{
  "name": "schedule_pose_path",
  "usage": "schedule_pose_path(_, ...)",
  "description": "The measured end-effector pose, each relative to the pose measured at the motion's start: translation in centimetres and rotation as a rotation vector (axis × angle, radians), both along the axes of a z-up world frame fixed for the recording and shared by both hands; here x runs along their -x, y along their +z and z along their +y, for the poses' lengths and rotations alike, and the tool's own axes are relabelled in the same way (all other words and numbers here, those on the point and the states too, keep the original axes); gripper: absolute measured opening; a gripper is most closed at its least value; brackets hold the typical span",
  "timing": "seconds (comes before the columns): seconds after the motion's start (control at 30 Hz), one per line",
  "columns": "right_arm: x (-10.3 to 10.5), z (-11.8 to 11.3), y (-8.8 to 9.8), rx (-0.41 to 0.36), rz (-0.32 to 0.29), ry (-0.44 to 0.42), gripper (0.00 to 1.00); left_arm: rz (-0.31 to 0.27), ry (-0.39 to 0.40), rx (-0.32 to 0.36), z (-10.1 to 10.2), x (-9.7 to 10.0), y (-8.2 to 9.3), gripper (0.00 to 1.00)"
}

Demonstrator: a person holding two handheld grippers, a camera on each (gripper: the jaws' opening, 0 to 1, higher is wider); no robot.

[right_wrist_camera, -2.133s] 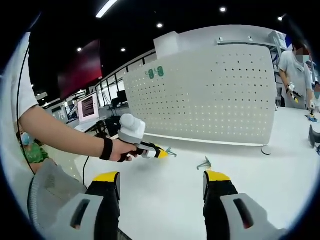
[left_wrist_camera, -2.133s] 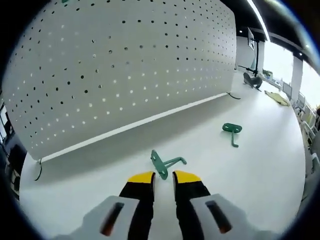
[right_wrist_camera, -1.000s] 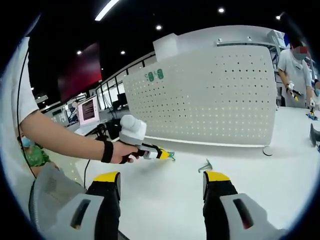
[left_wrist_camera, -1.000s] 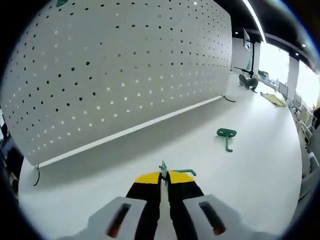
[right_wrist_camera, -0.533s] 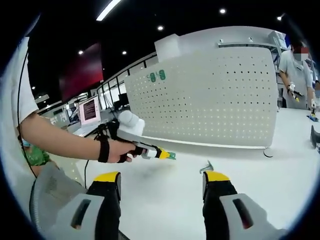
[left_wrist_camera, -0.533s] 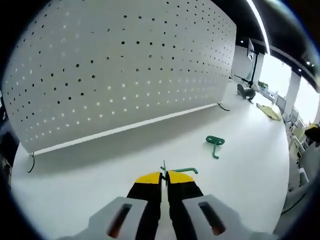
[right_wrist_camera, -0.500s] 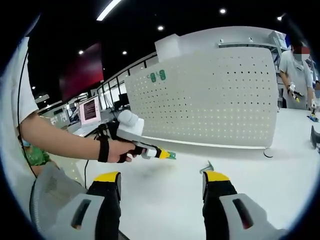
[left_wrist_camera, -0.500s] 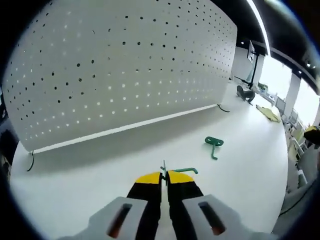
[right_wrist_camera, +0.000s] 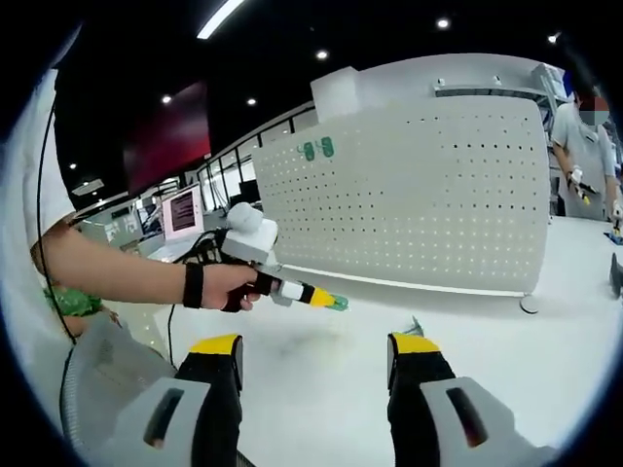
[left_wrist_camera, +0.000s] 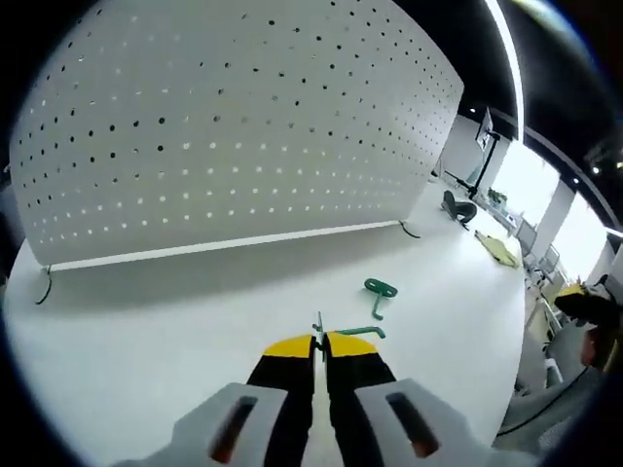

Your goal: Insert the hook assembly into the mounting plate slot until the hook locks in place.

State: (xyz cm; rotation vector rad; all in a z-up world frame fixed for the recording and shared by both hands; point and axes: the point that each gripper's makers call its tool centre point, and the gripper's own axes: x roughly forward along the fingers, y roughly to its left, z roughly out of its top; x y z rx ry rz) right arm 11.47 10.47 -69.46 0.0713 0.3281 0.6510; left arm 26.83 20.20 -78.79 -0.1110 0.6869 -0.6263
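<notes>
A white desk stands before a pegboard. The left tool is clamped on one green hook, lifted for mounting; another hook lies farther right. The right tool waits apart.

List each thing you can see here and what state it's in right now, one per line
Left gripper: fingers shut on held green hook.
Held green hook: clamped, lifted off table.
Second green hook: lying flat on white table.
Right gripper: open, empty.
Pegboard: upright.
</notes>
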Motion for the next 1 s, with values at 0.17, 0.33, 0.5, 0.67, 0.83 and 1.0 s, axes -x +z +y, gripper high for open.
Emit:
schedule_pose_path(0.17, 0.0, 0.2, 0.2, -0.004, -0.003, 0.008, 0.61, -0.006, -0.012, -0.005, -0.2, 0.6, 0.3, 0.03)
schedule_pose_path(0.33, 0.1, 0.2, 0.5, 0.002, -0.013, 0.014, 0.60, -0.001, -0.023, 0.001, -0.4, 1.7, 0.7, 0.03)
schedule_pose_path(0.5, 0.3, 0.2, 0.7, 0.006, -0.025, 0.020, 0.57, 0.011, -0.033, 0.030, -0.6, 2.9, 1.3, 0.03)
schedule_pose_path(0.67, 0.7, 0.6, 0.8, 0.017, -0.046, 0.040, 0.51, 0.018, -0.034, 0.047, -0.2, 4.0, 1.9, 0.03)
schedule_pose_path(0.83, 1.1, 1.3, 0.8, 0.024, -0.041, 0.068, 0.50, 0.025, -0.042, 0.075, -0.3, 5.0, 2.6, 0.03)
schedule_pose_path(1.0, 1.3, 1.8, 1.0, 0.030, -0.050, 0.089, 0.47, 0.050, -0.058, 0.098, -0.6, 6.6, 3.2, 0.03)
